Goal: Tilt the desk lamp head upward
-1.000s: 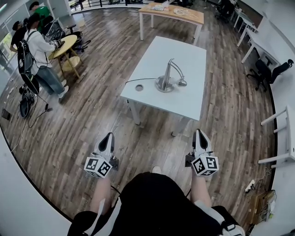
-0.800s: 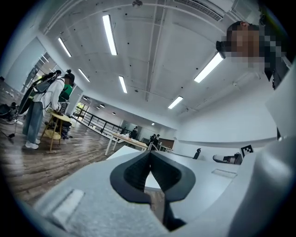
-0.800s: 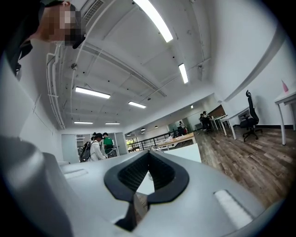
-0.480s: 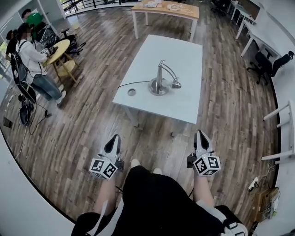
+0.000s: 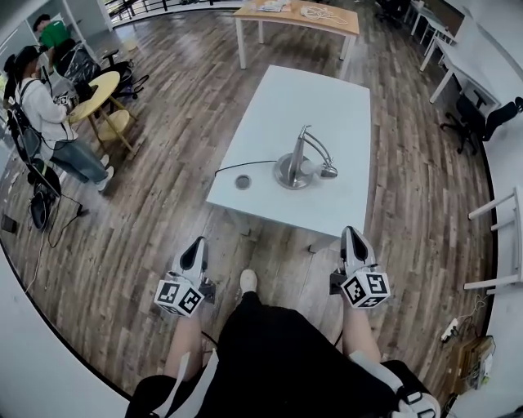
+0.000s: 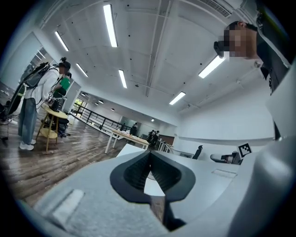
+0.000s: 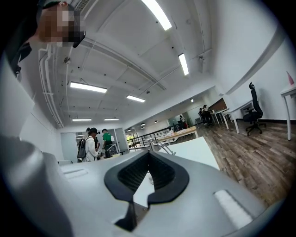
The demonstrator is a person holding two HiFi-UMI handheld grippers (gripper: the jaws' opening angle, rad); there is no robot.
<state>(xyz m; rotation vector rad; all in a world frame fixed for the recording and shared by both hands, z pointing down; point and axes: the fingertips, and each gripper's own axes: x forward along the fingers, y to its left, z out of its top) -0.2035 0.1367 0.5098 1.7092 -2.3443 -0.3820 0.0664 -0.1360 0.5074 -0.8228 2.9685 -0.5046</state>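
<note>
The silver desk lamp (image 5: 298, 159) stands on a round base near the front of the white table (image 5: 327, 98). Its arm curves over to the right, and its small head (image 5: 328, 171) hangs low over the tabletop. My left gripper (image 5: 196, 243) and right gripper (image 5: 351, 233) are held level above the floor, just short of the table's near edge. Both are shut with nothing between their jaws. In the right gripper view, the lamp (image 7: 159, 144) shows just above the shut jaws of the right gripper (image 7: 149, 153). The left gripper (image 6: 149, 154) points at the table (image 6: 124, 149).
A small round disc (image 5: 243, 181) with a black cable lies left of the lamp. People stand by a round yellow table (image 5: 98, 86) at far left. A wooden table (image 5: 298, 16) is behind, and office chairs (image 5: 482, 118) and white desks stand at right. My foot (image 5: 248, 282) is on the wood floor.
The table and lamp have drawn nearer to me and to both grippers as I walked forward. Both grippers stayed shut and level.
</note>
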